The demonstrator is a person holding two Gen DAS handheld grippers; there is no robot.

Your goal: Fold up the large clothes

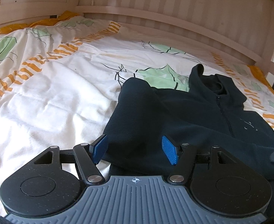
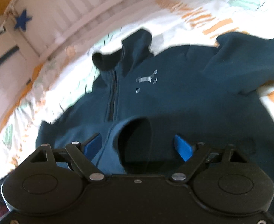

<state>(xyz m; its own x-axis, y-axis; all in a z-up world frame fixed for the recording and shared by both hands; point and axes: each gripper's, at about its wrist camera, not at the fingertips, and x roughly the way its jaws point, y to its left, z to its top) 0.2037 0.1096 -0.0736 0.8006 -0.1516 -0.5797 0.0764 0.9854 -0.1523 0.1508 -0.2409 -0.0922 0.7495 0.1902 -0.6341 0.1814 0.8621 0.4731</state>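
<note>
I am holding both jaws open, my left hand-held gripper [image 1: 135,151] straddling the navy fleece pullover's [image 1: 183,112] folded sleeve, my right hand-held gripper [image 2: 137,147] around its cuff [image 2: 135,141], collar pointing away.

The left gripper [image 1: 135,150] has a black body with two round discs, black linkage arms pinned by silver rivets, and blue ribbed pads [image 1: 169,151]. A grey ribbed plate with a small crosshair mark sits between the discs. The right gripper [image 2: 138,146] is built the same way: black discs, silver rivets, blue pads [image 2: 182,147], but with a plain black centre plate carrying small screws.
</note>
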